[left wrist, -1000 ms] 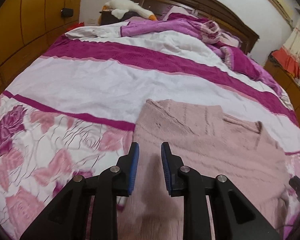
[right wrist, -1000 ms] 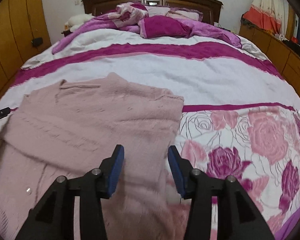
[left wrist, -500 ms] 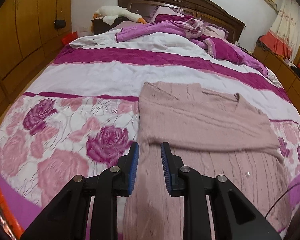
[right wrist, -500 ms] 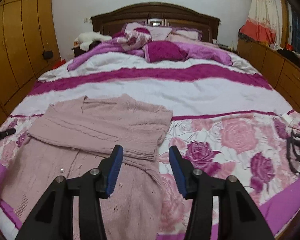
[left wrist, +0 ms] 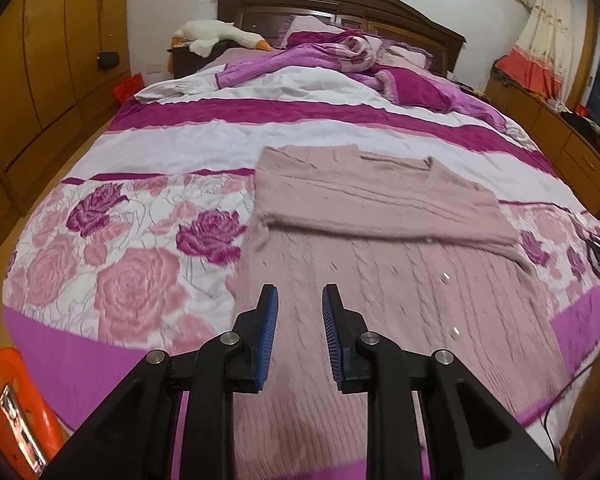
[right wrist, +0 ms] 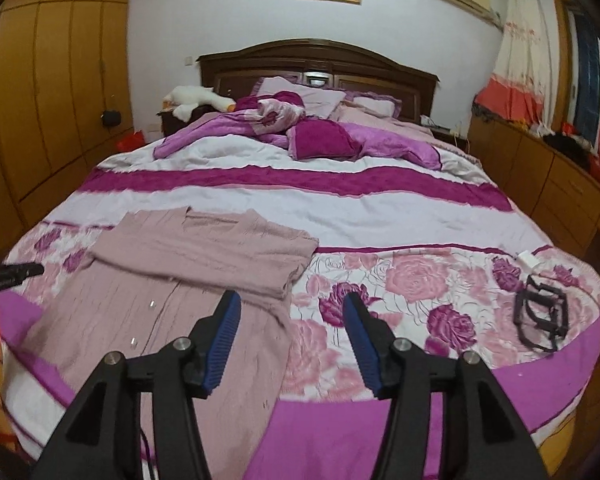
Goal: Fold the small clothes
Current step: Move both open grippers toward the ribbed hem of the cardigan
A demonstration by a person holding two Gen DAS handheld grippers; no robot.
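Two grippers hang over the bed, neither holding anything. The left gripper has a visible gap between its blue pads with nothing in it; the right gripper has jaws opening, empty too. The pink cardigan lies flat near the foot edge, sleeves folded across the chest, hem reaching the mattress edge. One risk: a grab at that hem could pinch one layer only, or drag the folded sleeves askew. Only the right view shows the black frame lying on the bedspread and the left gripper's tip poking in; only the left view shows the orange object by the bed.
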